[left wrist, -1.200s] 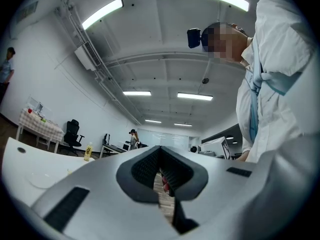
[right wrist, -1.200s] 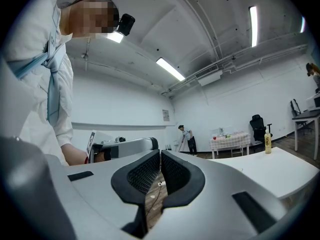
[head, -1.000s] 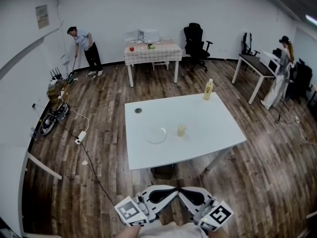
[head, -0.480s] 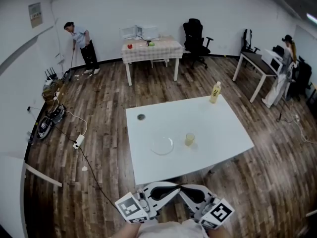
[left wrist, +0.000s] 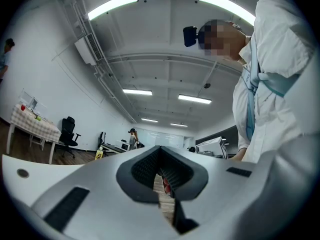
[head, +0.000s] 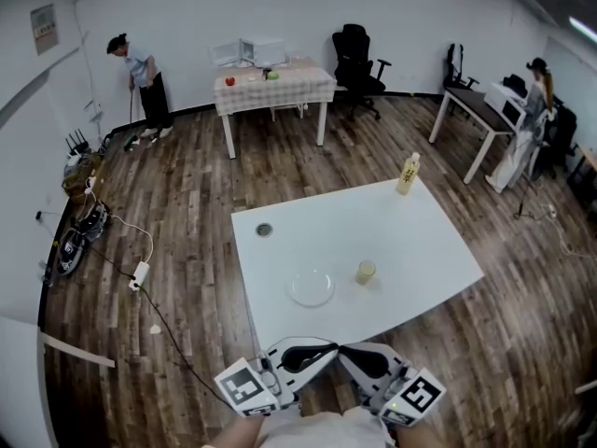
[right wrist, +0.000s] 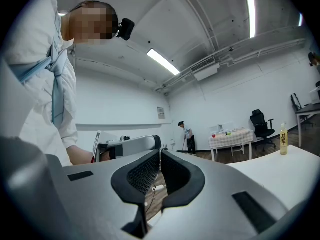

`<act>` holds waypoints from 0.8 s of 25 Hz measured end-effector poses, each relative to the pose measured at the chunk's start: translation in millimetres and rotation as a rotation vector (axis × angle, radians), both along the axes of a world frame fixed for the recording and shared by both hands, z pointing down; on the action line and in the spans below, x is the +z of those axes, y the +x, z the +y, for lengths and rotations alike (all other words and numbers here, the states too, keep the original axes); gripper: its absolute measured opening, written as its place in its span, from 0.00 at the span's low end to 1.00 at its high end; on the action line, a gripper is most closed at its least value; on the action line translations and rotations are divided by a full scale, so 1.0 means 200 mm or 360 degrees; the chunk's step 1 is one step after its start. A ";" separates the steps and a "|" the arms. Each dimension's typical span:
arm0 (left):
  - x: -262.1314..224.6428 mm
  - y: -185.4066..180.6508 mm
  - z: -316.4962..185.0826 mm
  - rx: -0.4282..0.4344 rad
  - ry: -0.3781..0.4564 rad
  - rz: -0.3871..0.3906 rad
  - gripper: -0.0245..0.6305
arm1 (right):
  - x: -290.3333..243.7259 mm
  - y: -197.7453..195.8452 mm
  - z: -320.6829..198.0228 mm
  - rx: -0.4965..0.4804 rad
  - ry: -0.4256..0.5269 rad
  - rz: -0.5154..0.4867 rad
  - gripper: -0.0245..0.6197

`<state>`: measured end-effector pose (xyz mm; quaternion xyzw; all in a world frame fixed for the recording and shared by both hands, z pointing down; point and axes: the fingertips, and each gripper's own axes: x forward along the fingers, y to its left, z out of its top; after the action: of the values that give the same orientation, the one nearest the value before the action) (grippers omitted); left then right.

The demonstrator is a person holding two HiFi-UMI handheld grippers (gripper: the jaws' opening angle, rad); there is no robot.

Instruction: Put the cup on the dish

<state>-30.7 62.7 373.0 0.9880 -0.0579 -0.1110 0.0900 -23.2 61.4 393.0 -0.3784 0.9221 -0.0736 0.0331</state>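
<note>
Holding both tools at 6 o'clock, short of the white table's [head: 429,241] near edge, I have my left gripper [head: 325,347] and right gripper [head: 349,350] clenched on nothing, their tips close together. The cup [head: 366,271] stands on the tabletop at 3 o'clock of the clear dish [head: 311,287], just beside it. A yellow bottle [head: 408,174] at the cup's 1 o'clock carries a label too small to read.

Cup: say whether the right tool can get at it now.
Probably not yet: the right tool, shut, hangs short of the table's near edge, and the cup stands further in beside the dish. Nothing blocks the path.
</note>
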 end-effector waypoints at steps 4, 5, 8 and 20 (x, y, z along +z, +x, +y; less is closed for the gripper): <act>-0.01 -0.09 -0.12 0.0034 -0.0001 0.0008 0.04 | -0.02 -0.06 -0.12 0.0050 0.0015 -0.0005 0.09; 0.00 -0.10 -0.14 0.0048 -0.0002 0.0007 0.04 | -0.02 -0.07 -0.15 0.0064 0.0023 -0.0005 0.09; 0.02 -0.13 -0.22 0.0080 -0.0002 -0.0005 0.04 | -0.01 -0.08 -0.22 0.0101 0.0047 0.0014 0.09; 0.00 -0.10 -0.42 0.0063 -0.0014 -0.0006 0.04 | 0.00 0.06 -0.45 0.0161 -0.0010 0.0027 0.09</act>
<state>-50.0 -22.0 373.4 0.9888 -0.0389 -0.1070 0.0965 -10.5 -28.0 392.3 -0.4253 0.9018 -0.0714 0.0277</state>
